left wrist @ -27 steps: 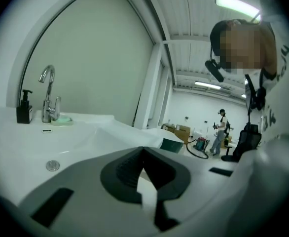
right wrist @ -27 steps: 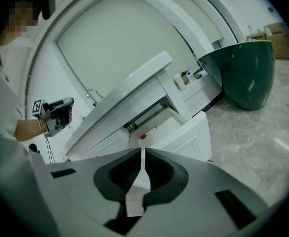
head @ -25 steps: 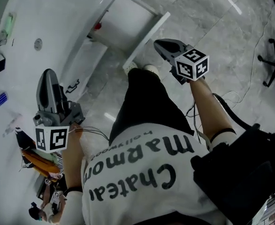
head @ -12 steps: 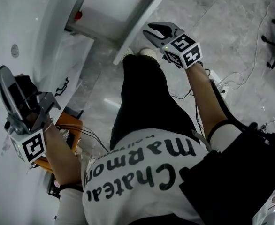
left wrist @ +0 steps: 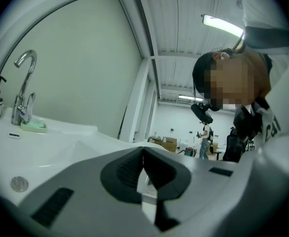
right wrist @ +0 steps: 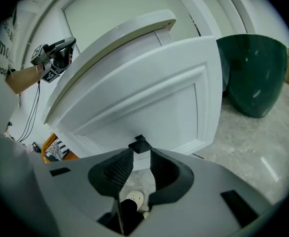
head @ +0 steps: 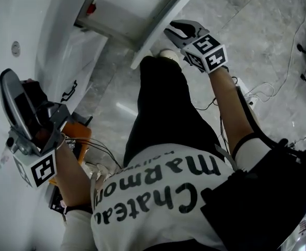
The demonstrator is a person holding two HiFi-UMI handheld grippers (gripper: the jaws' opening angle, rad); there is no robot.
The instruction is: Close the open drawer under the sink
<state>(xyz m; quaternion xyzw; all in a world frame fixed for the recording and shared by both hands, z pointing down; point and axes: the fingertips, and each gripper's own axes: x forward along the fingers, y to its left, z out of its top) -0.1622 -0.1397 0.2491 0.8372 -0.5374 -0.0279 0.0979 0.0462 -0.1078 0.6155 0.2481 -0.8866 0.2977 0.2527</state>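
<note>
While the drawer stands pulled out beneath the white desk at the far centre, the right tool hovers just beside its front panel, jaws narrowly apart and empty. The left tool, jaws together, is held over the desk at left.

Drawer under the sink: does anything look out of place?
Only the drawer itself: it juts out from the vanity over the floor, its front panel facing the right claw. Nothing looks spilled or damaged.

Glossy white panelled drawer front; polished grey stone-look floor; shiny chrome metal tap; smooth white basin counter.
</note>
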